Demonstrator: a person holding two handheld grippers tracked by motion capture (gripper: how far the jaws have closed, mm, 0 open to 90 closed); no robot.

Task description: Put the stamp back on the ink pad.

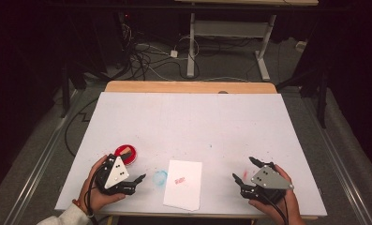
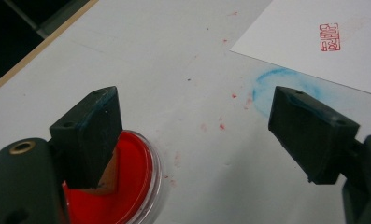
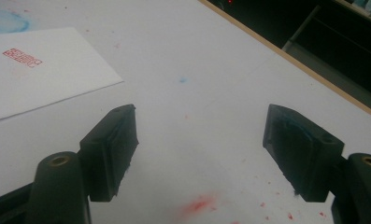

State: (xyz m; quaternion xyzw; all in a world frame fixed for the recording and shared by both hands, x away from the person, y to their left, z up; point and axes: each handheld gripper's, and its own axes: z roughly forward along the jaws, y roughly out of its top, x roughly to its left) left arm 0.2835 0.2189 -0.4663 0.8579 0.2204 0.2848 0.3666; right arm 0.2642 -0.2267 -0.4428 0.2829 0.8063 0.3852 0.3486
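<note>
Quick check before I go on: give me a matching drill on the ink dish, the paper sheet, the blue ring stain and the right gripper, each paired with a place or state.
Things:
1. red ink dish
2. paper sheet
3. blue ring stain
4. right gripper

Places or states:
A. bears a red stamp mark
B. open, holding nothing, over bare table
C. on the table just left of the sheet
D. beside the left gripper, with a wooden piece standing in it

Pairs: 1-D, 2-A, 3-C, 4-B
</note>
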